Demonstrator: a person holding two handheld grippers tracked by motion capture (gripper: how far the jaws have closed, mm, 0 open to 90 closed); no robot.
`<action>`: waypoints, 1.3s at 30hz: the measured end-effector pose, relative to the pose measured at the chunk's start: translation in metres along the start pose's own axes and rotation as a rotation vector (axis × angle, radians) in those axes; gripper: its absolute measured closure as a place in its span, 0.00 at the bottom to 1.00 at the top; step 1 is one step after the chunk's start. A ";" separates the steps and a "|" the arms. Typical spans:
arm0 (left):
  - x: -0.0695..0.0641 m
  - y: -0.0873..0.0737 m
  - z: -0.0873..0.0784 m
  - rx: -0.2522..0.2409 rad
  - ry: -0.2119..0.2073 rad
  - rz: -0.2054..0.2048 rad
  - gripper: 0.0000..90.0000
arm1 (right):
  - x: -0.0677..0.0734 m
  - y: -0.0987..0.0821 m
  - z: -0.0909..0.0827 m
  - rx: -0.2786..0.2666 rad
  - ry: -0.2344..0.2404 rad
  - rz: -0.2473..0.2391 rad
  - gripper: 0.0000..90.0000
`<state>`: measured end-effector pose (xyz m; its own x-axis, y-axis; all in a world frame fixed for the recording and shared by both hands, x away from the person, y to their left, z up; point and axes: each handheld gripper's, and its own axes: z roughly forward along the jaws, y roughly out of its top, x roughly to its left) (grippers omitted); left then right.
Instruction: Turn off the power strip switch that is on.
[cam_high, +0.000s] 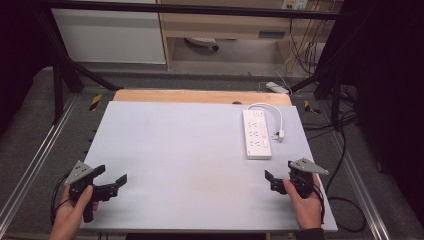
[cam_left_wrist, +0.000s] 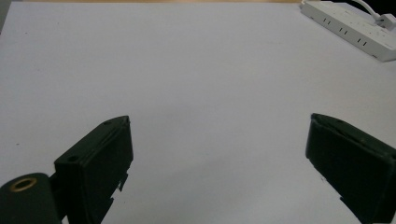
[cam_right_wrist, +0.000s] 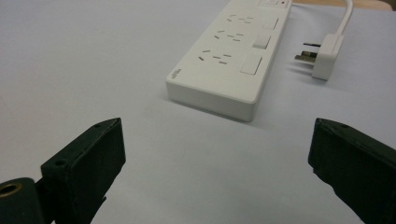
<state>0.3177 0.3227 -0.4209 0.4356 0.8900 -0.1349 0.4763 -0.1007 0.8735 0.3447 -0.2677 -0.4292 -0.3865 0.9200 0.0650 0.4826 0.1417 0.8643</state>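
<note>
With no work yet judged begun, the left claw (cam_high: 111, 182) and right claw (cam_high: 278, 180) are held spread and empty over the near edge of the surface (cam_high: 190, 165), while the white power strip (cam_high: 256, 134) lies untouched at the far right, its plug (cam_high: 281, 134) left unconnected beside it.

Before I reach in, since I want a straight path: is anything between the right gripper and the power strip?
Nothing visible: only bare table lies between the open right gripper and the power strip.
</note>
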 end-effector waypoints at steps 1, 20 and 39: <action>0.000 0.000 0.000 0.000 0.000 0.000 0.08 | 0.000 0.001 -0.001 -0.005 -0.011 -0.002 0.05; -0.001 0.000 0.000 0.007 -0.002 0.012 0.08 | 0.002 0.004 0.001 0.030 -0.009 -0.001 0.04; -0.002 -0.001 0.002 0.014 -0.004 0.010 0.08 | 0.002 0.019 0.011 0.052 -0.024 0.020 0.05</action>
<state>0.3182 0.3205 -0.4224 0.4433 0.8872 -0.1279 0.4828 -0.1161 0.8680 0.3618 -0.2592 -0.4184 -0.3578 0.9312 0.0697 0.5306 0.1413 0.8357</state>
